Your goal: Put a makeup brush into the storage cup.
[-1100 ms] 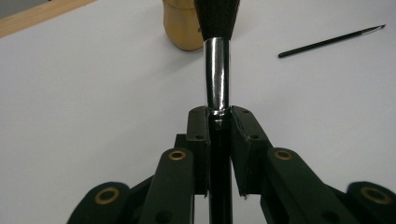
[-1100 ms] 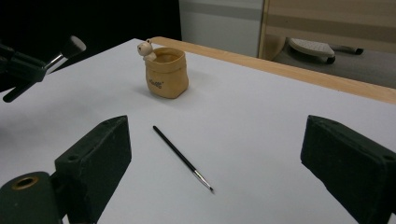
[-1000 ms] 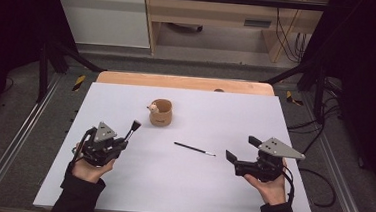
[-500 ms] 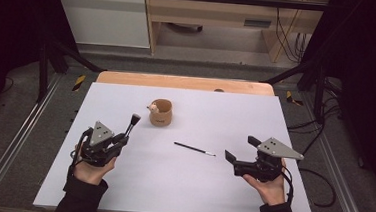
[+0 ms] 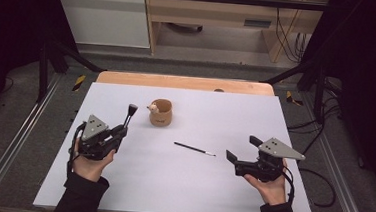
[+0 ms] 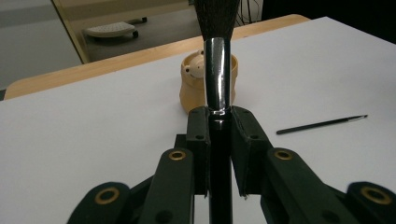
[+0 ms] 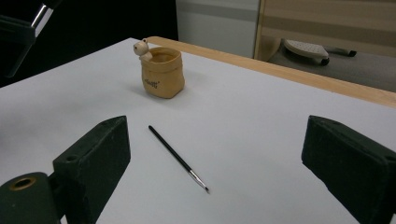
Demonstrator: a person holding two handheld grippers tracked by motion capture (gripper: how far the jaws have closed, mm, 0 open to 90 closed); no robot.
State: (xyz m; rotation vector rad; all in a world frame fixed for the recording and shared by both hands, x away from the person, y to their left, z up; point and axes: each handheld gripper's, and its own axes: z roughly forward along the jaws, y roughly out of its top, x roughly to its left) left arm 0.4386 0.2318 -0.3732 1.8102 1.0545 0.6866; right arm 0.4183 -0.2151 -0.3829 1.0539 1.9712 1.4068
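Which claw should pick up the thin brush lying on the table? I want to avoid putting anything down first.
The right claw: its jaws are open and empty, aimed at the thin brush. The left claw is shut on a thick brush.

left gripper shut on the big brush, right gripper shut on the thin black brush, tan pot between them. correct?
Not quite: the right gripper is open and holds nothing; the thin black brush lies on the white table, per the right gripper view. The rest stands.

Cup at table centre-rear; thin brush lies before it, slightly right, apart.
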